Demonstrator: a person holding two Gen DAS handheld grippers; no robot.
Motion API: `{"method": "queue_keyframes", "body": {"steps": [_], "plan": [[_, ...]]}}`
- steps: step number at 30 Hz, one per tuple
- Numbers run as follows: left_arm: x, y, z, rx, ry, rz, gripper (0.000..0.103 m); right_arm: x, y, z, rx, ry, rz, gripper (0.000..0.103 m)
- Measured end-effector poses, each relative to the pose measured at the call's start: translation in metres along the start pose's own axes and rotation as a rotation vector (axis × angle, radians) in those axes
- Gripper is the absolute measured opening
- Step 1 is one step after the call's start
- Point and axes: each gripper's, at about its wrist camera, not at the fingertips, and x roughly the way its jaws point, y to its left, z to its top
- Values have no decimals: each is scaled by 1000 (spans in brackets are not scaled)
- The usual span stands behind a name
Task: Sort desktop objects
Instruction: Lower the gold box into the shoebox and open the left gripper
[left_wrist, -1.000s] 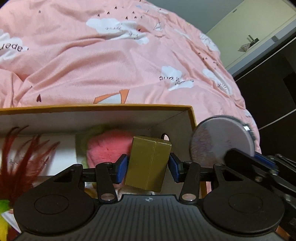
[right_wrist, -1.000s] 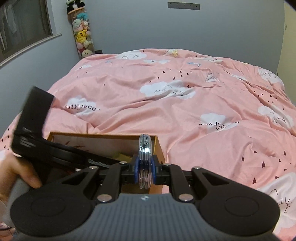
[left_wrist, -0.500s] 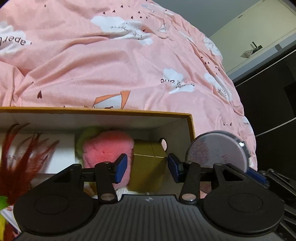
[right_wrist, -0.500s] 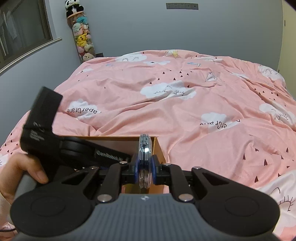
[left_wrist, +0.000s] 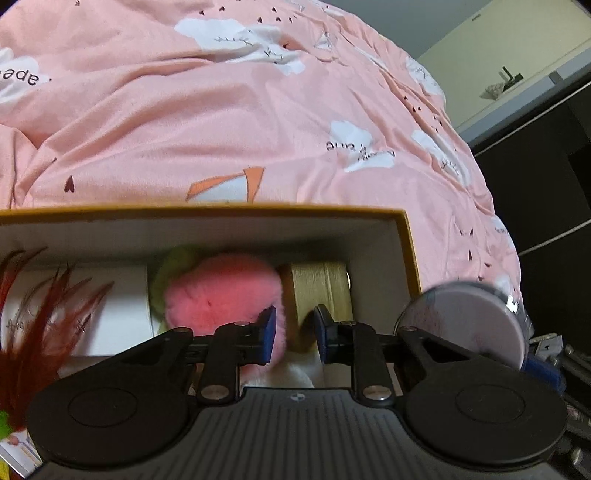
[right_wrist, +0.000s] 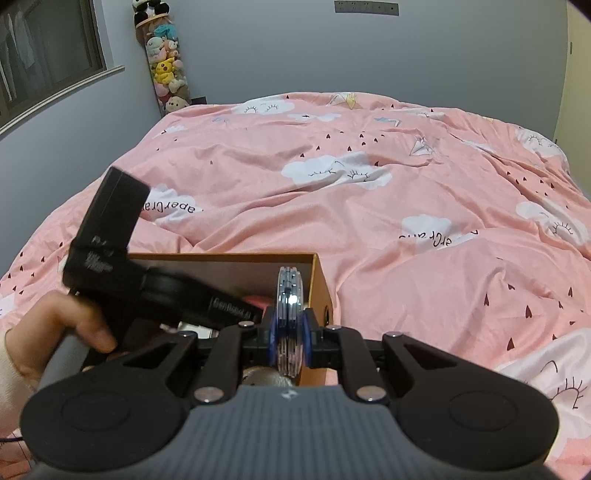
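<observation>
Gold box (left_wrist: 319, 295) dropped into carton

Now lying inside the open carton (left_wrist: 408, 254), beside the pink pompom (left_wrist: 221, 295). Released a second ago; left gripper (left_wrist: 291, 330) closing on nothing. Round disc (right_wrist: 290, 317) pinched edge-on by right gripper (right_wrist: 290, 339), probably next.

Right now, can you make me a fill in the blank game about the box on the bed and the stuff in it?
1. The fluffy ball inside the cardboard box is coloured ____.
2. The right gripper is shut on a round, flat ____.
3. The box sits on a pink blanket printed with white ____.
4. The gold box lies to the ____ of the fluffy ball in the left wrist view.

Missing words: pink; disc; clouds; right
</observation>
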Motion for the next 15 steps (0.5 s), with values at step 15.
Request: {"method": "queue_keyframes", "body": {"steps": [15], "plan": [[-47,-4,-28,111,-43,53,25,23,31,-24,-110,110,-50,14]]}}
